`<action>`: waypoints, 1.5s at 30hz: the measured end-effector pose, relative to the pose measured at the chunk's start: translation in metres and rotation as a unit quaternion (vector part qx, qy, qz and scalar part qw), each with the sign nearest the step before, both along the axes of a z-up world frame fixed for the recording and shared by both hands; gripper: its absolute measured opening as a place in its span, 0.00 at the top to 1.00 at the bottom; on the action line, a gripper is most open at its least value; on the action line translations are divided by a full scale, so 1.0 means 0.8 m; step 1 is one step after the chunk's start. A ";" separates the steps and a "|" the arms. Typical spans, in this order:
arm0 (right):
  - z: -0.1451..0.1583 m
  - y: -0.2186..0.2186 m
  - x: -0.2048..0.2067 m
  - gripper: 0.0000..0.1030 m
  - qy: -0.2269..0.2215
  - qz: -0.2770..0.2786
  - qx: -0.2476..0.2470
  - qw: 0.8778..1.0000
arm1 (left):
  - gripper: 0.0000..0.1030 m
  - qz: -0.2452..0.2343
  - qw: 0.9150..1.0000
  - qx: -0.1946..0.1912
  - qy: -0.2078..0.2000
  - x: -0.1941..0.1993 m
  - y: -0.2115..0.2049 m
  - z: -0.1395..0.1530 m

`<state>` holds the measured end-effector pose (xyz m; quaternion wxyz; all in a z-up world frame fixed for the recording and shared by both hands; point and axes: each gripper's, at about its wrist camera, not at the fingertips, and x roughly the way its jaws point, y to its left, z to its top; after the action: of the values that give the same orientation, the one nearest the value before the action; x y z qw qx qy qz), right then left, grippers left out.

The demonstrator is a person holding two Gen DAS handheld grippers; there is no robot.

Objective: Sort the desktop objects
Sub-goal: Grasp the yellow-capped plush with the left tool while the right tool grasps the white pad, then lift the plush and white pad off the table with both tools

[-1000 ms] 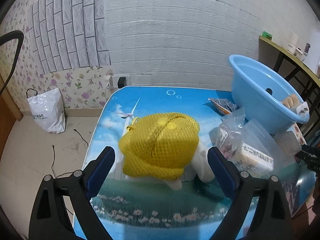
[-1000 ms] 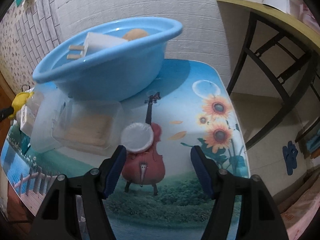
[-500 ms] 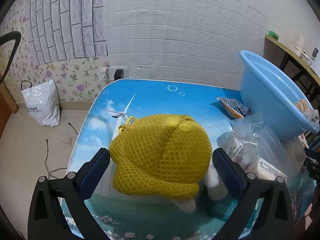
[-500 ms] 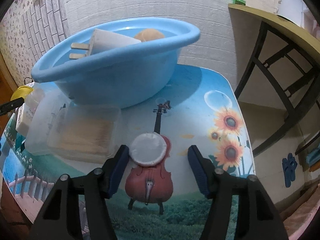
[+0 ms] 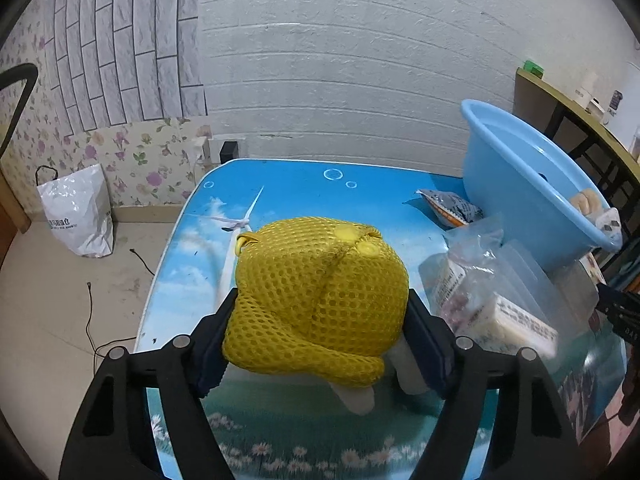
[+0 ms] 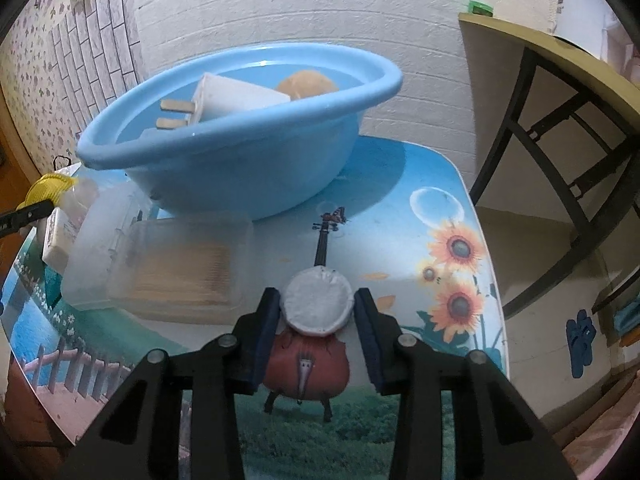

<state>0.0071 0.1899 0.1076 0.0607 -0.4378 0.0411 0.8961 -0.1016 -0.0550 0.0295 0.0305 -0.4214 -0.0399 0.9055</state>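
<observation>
A yellow mesh hat (image 5: 320,300) lies over a white plush toy on the printed table (image 5: 296,196). My left gripper (image 5: 320,340) is shut on the hat, its pads pressed against both sides. In the right wrist view my right gripper (image 6: 318,320) is shut on a round white pad (image 6: 318,304) lying on the table, a finger on each side of it. A tilted blue basin (image 6: 240,148) stands behind it and holds a white ice-cream bar (image 6: 224,100) and a tan round thing (image 6: 306,84). The basin also shows in the left wrist view (image 5: 520,184).
Clear plastic boxes of sticks (image 6: 180,272) and bagged packets (image 5: 492,304) lie between the hat and the basin. A snack packet (image 5: 450,208) lies behind them. A dark-framed desk (image 6: 560,128) stands to the right of the table. A white bag (image 5: 76,216) sits on the floor at left.
Both grippers moved forward and closed: the left onto the yellow hat, the right onto the white round pad. Both were open and short of their objects before.
</observation>
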 end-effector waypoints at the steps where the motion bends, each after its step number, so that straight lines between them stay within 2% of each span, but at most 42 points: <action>1: 0.001 0.001 0.002 0.63 0.001 -0.002 -0.001 1.000 | 0.26 -0.001 1.000 -0.001 0.002 0.006 0.000 0.004; 17: 0.006 -0.019 0.041 0.63 0.007 0.010 -0.009 1.000 | 0.26 0.014 0.999 -0.002 0.032 0.075 -0.013 0.038; 25: -0.001 -0.032 0.055 0.63 -0.001 0.022 -0.013 1.000 | 0.25 0.006 1.000 0.004 0.012 0.104 -0.008 0.021; 34: -0.004 -0.041 0.057 0.63 -0.004 0.032 -0.008 0.999 | 0.23 0.005 1.000 0.001 0.002 0.110 -0.002 -0.002; 39: -0.006 -0.040 0.054 0.63 -0.002 0.033 -0.006 0.999 | 0.17 0.013 1.000 0.009 -0.001 0.105 -0.005 -0.006; 42: -0.006 -0.042 0.054 0.58 -0.002 0.039 -0.003 0.999 | 0.11 0.022 1.000 0.015 0.000 0.102 -0.009 -0.009; 45: -0.007 -0.045 0.054 0.49 0.000 0.044 -0.001 0.999 | 0.07 0.025 0.999 0.021 -0.002 0.099 -0.010 -0.014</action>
<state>0.0503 0.1538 0.1020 0.0212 -0.4396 0.0228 0.8977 -0.0222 -0.0629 0.0186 0.0168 -0.4212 -0.0699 0.9041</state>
